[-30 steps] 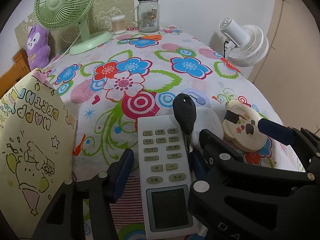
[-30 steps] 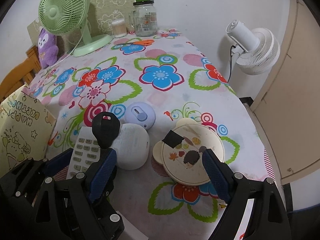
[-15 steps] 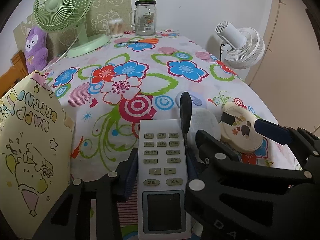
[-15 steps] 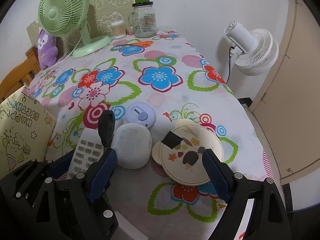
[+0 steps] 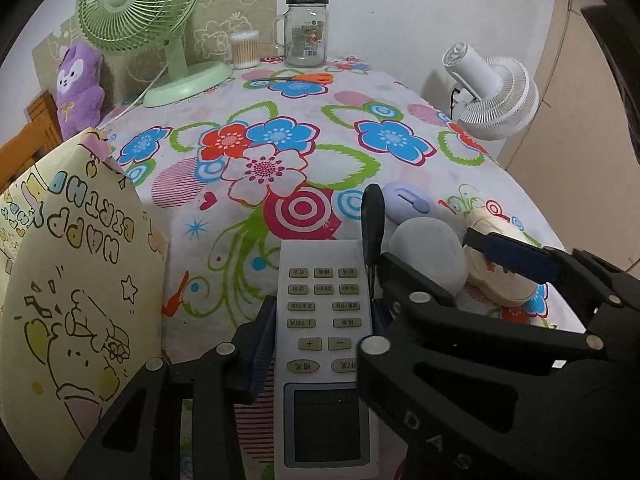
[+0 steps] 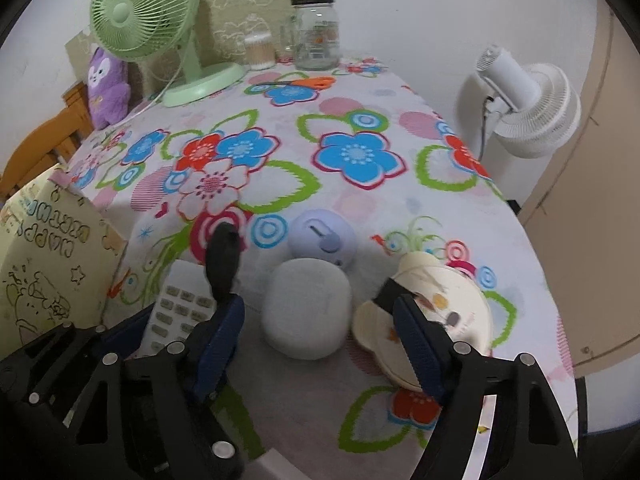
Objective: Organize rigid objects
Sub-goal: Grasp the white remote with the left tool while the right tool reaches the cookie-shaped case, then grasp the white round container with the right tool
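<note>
My left gripper (image 5: 323, 312) is shut on a white remote control (image 5: 320, 264), its pads pressing both long sides. A black key fob (image 5: 372, 220) stands on edge against the remote's right side. In the right wrist view my right gripper (image 6: 319, 306) straddles a pale grey rounded case (image 6: 306, 308). Its jaws are closing, with gaps left on both sides. Its right finger (image 6: 416, 344) overlaps a cream bear-shaped case (image 6: 460, 312). Just behind the grey case lies a lilac round gadget (image 6: 322, 236).
A yellow birthday gift bag (image 5: 72, 280) stands close on the left. At the back of the flowered table (image 5: 320, 120) are a green fan (image 5: 136, 8), a glass jar (image 5: 306, 36), cotton swabs and orange scissors (image 5: 304, 78). A white fan (image 5: 492, 96) stands beyond the right edge.
The left jaws closed onto the remote, and the key fob tipped from lying flat onto its edge. The right jaws have narrowed around the grey case.
</note>
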